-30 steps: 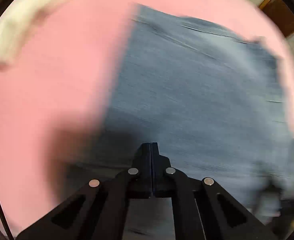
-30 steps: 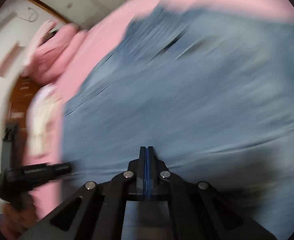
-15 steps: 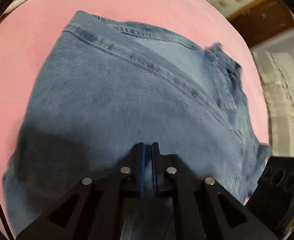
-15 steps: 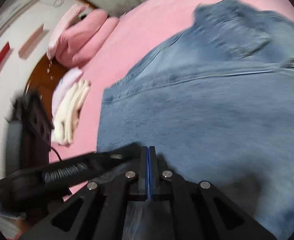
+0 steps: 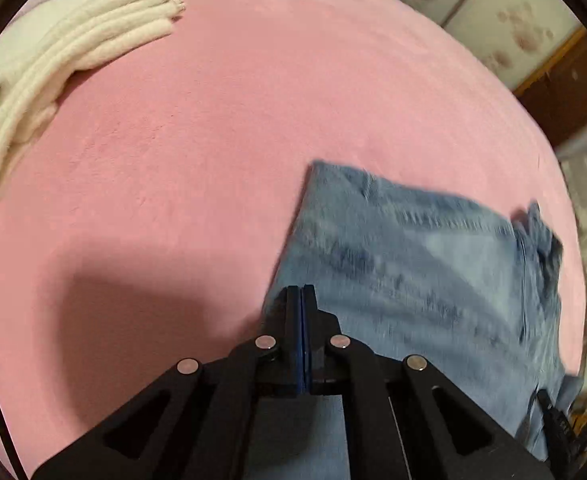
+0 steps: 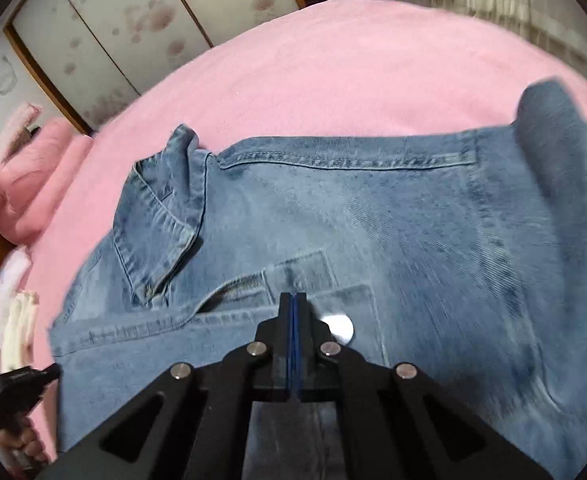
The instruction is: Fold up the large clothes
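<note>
Light blue jeans [image 6: 373,208] lie folded on the pink bed [image 6: 353,60], waistband and a metal button [image 6: 339,328] facing up. My right gripper [image 6: 293,294] hovers shut over the waistband just left of the button, nothing visible between its pads. In the left wrist view the jeans [image 5: 433,272] fill the lower right, blurred. My left gripper [image 5: 301,288] is shut at their left edge, with no cloth seen between its pads. The left gripper [image 6: 17,384] also shows at the lower left of the right wrist view, with a hand below it.
A stack of folded white towels [image 5: 53,64] sits at the far left of the bed [image 5: 253,100]. Pink pillows [image 6: 29,176] lie at the bed's head. Sliding wardrobe doors [image 6: 113,20] stand behind the bed. Bare pink cover spreads left of the jeans.
The left view has swung left: the jeans went from filling it to the lower right, and the towels came into view. The right view now shows waistband and button. Both grippers stay shut.
</note>
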{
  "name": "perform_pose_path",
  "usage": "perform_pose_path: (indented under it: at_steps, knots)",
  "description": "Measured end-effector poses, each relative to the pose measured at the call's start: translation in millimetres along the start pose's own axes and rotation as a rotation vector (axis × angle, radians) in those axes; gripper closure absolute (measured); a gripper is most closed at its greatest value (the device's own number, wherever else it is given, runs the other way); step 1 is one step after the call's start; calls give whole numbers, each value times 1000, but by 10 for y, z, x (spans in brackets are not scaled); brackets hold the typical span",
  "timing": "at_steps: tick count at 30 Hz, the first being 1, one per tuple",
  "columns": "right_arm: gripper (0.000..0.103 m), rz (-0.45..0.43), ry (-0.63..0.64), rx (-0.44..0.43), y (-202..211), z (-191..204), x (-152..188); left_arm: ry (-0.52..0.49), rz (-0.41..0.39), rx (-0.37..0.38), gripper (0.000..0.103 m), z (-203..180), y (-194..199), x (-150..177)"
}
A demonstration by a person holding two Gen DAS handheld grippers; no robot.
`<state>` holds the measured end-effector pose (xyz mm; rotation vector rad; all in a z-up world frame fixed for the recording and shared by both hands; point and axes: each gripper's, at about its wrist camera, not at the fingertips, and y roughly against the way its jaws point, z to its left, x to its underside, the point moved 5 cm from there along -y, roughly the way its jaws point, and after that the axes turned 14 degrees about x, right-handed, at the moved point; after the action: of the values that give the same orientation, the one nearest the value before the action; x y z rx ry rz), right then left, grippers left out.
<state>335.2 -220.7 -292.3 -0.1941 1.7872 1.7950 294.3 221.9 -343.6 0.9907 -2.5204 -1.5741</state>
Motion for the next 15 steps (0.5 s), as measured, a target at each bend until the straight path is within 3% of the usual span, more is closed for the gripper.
perform_pose_path:
  at_steps: [2, 4, 5, 7, 9, 12, 15]
  knots:
    - [102, 35, 58, -163, 167, 306, 161, -84, 32, 27, 101, -227, 80, 165]
    - [102, 136, 83, -377, 320, 730, 457, -123, 117, 145, 99, -548, 99, 470]
    - [102, 178, 89, -420, 350, 904, 590, -107, 182, 199, 97, -650, 76, 642]
    - [102, 266, 116, -459, 365, 1194, 931, -50, 264, 217, 97, -636, 33, 909]
    - [103, 283, 140, -406, 316, 1258, 1119, 7, 242, 165, 97, -445, 38, 1063]
    - [103, 252, 89, -400, 333, 926, 1115, 141, 208, 143, 102, -29, 112, 1061]
    - [103, 148, 46, -169, 298, 217, 901, 284, 204, 181, 102, 306, 229, 987]
